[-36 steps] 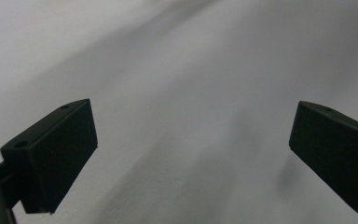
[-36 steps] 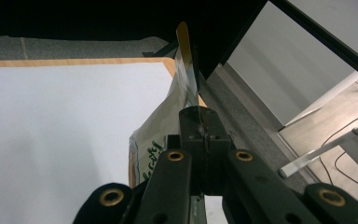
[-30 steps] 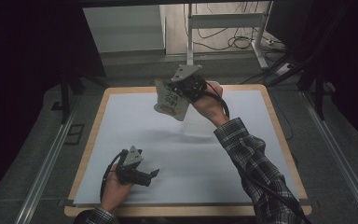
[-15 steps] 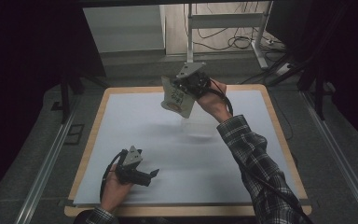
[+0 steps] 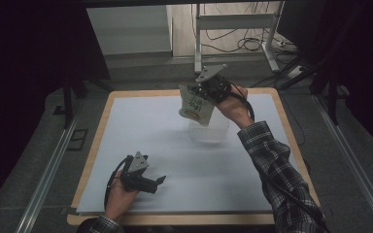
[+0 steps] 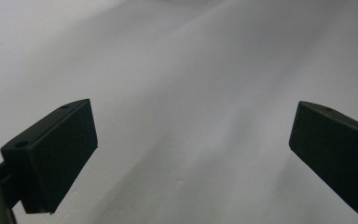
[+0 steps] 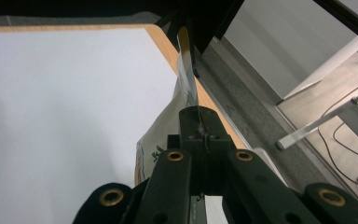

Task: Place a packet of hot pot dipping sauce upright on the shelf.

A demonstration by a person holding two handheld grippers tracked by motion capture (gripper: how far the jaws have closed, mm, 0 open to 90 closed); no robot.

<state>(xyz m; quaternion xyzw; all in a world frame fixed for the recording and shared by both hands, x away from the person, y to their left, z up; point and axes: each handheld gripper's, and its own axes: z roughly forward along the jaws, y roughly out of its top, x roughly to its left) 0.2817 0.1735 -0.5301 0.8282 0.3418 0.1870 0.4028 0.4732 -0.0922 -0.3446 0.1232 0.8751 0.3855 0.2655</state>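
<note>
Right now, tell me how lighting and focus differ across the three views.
High view: dark surroundings, only the white table sheet is lit, and the clear container nearly melts into it. Left gripper view: soft and grey, the open black jaws sharp against featureless sheet. Right gripper view: sheet blown out bright; the pouch, clamped, is dim and slightly blurred.

One camera hangs above my side of the table [image 5: 126, 104] and looks forward and down, taking in the whole white top and the floor beyond. The camera on my left claw [image 6: 191, 154] sits low and close, looking along its jaws across the bare white surface. The one on my right claw [image 7: 199, 122] is raised, facing the table's far edge. All three share the white top.
</note>
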